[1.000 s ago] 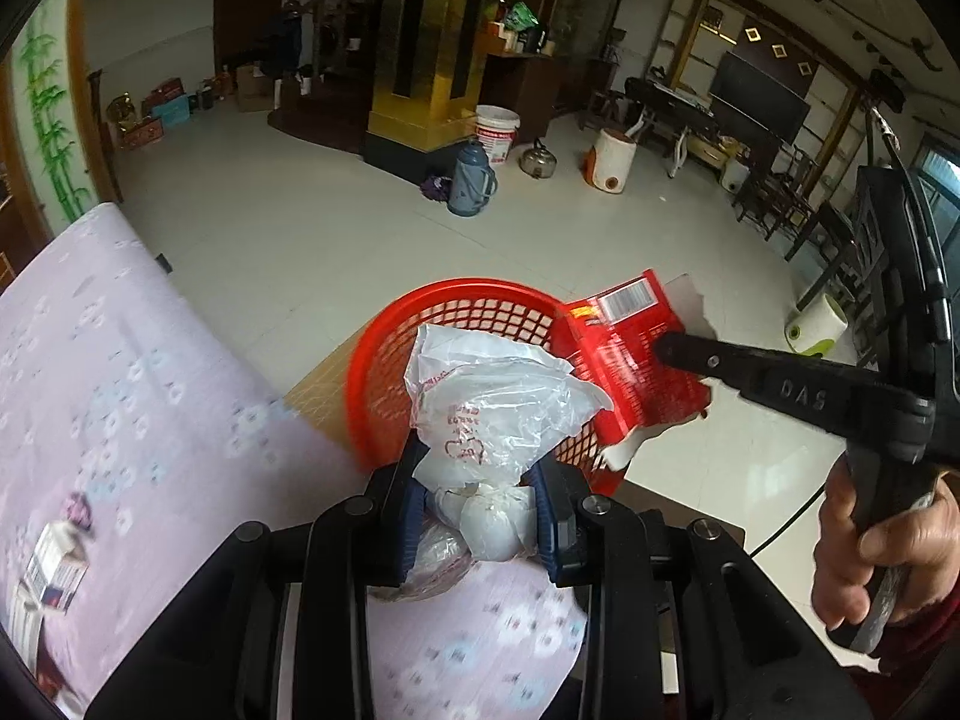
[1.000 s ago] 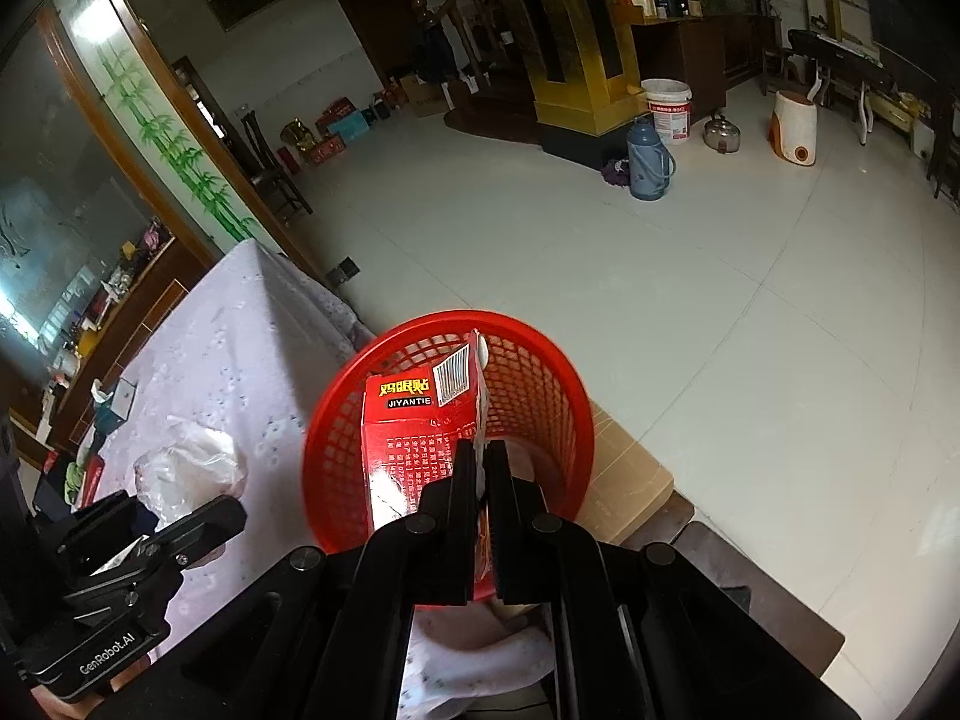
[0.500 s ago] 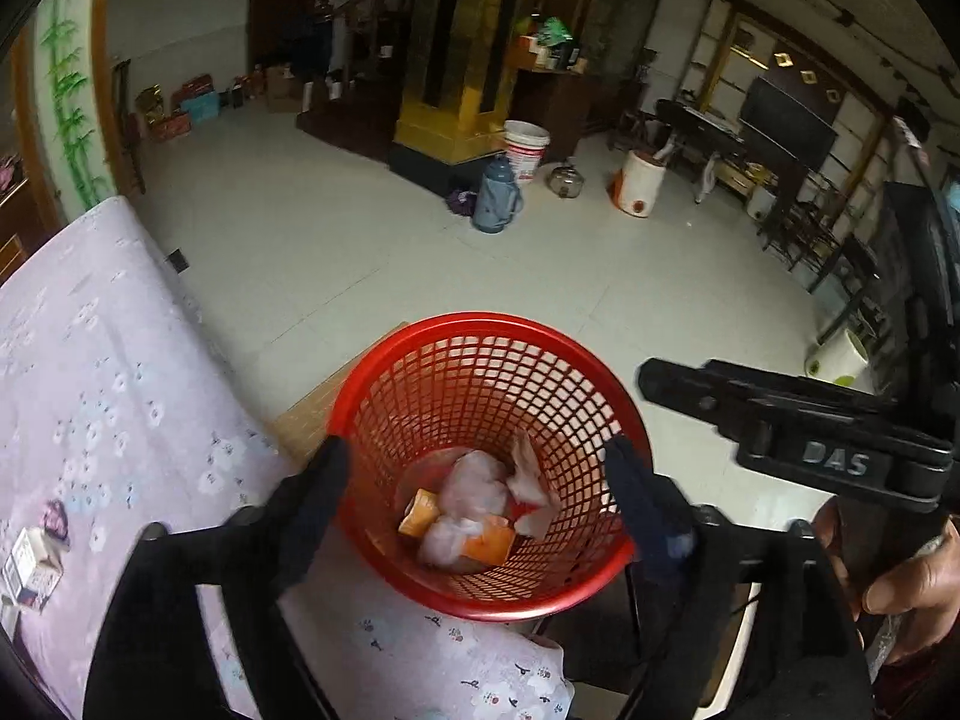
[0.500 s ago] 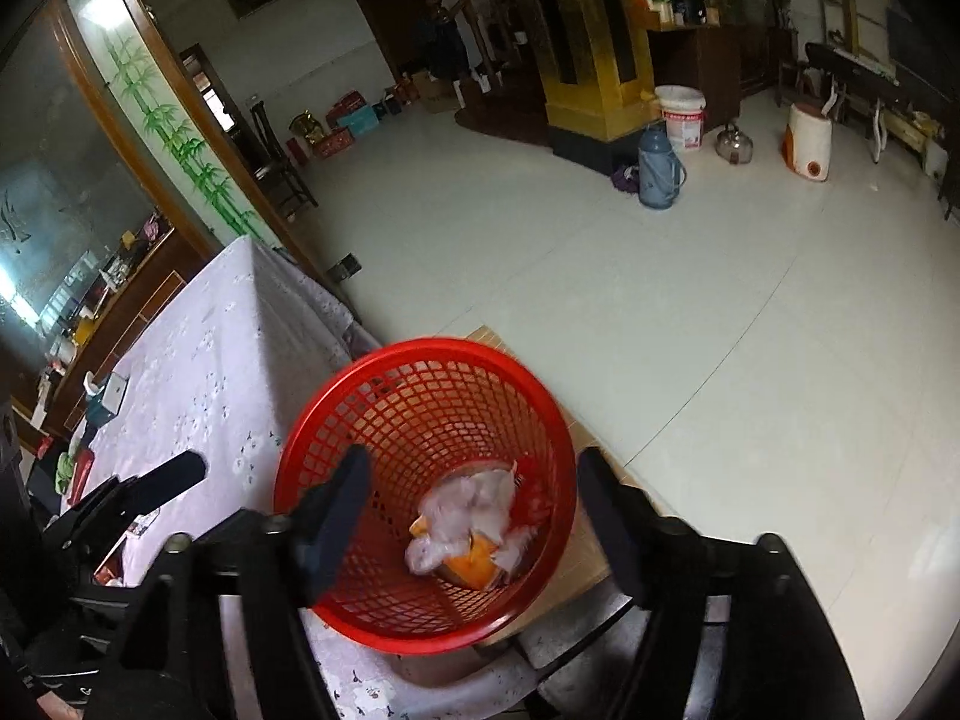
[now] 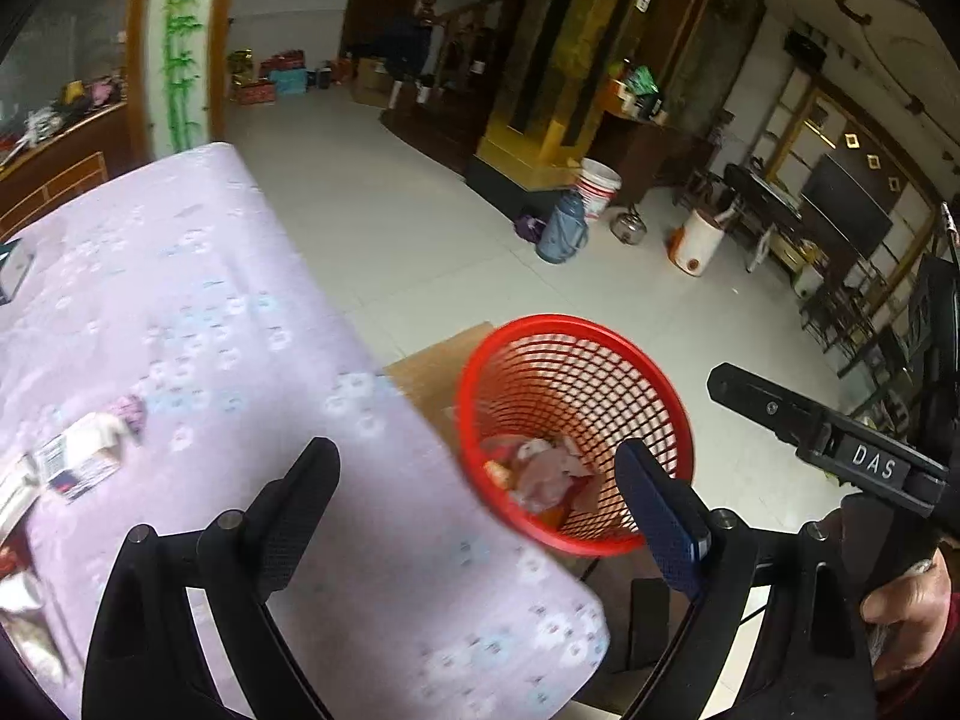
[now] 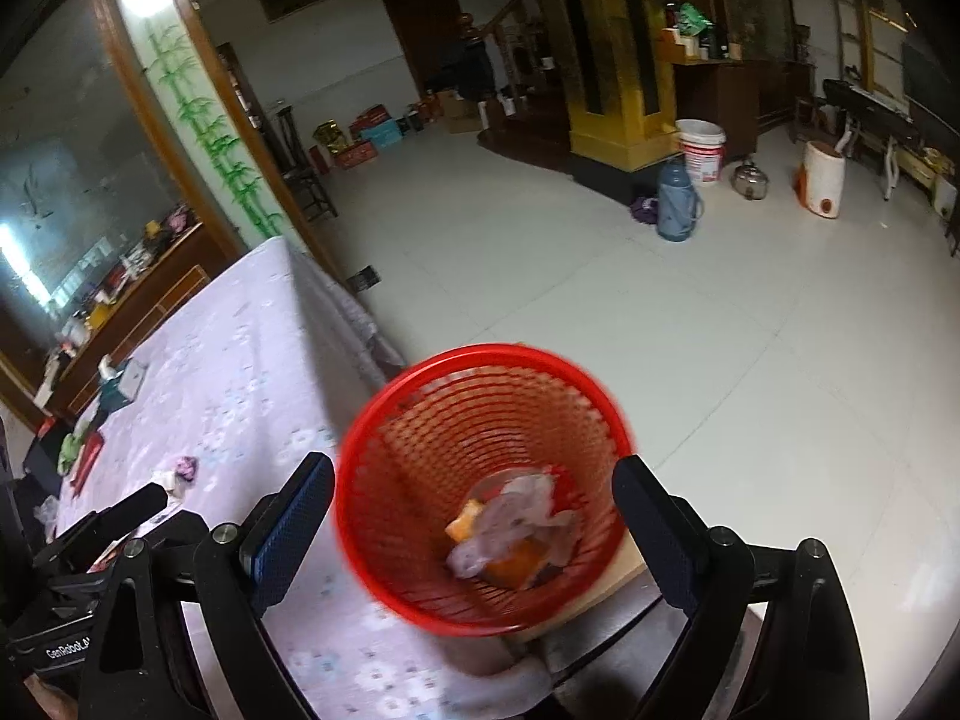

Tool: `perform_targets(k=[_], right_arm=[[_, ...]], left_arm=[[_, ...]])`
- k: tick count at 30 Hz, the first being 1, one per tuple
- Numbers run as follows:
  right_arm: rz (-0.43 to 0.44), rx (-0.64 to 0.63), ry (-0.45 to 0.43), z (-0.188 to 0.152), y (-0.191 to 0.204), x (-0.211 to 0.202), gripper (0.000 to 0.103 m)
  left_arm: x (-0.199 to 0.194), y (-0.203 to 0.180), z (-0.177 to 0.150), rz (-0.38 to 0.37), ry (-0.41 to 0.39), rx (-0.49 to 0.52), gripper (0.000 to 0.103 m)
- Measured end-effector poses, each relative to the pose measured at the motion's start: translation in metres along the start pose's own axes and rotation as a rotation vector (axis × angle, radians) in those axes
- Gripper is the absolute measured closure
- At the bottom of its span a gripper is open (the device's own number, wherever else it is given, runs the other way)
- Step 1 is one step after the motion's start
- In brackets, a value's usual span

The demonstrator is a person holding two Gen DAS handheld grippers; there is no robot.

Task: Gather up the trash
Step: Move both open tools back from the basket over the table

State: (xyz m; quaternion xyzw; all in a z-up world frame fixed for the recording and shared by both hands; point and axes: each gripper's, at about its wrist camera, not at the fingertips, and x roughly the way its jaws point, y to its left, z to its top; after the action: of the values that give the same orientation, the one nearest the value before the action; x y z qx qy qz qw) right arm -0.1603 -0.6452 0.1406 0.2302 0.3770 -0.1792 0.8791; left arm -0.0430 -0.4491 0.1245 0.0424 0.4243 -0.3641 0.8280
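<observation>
My left tongs are matte black with round silver screws along the frame and dark blue textured pads on the fingers. My right tongs match them, black with the same blue pads, their body marked "DAS" in white. A dark red sleeve shows beside that marking.

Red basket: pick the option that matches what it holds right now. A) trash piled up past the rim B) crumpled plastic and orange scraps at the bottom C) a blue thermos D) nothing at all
B: the red basket has crumpled plastic and orange scraps lying at its bottom, well below the rim, and both grippers are open and empty above it.
</observation>
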Motion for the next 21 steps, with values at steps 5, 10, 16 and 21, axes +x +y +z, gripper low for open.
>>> perform_targets(k=[5, 10, 16, 21], right_arm=[[0.058, -0.052, 0.008, -0.013, 0.044, 0.000, 0.005], [0.155, -0.119, 0.077, -0.035, 0.096, 0.010, 0.005], [0.247, -0.218, 0.161, -0.064, 0.158, 0.024, 0.005], [0.293, -0.280, 0.210, -0.084, 0.198, 0.030, 0.005]], left_arm=[[-0.036, 0.032, -0.019, 0.056, -0.029, -0.008, 0.011], [-0.075, 0.072, -0.040, 0.108, -0.041, -0.050, 0.011], [-0.112, 0.126, -0.068, 0.172, -0.027, -0.139, 0.011], [-0.143, 0.178, -0.103, 0.226, -0.015, -0.210, 0.011]])
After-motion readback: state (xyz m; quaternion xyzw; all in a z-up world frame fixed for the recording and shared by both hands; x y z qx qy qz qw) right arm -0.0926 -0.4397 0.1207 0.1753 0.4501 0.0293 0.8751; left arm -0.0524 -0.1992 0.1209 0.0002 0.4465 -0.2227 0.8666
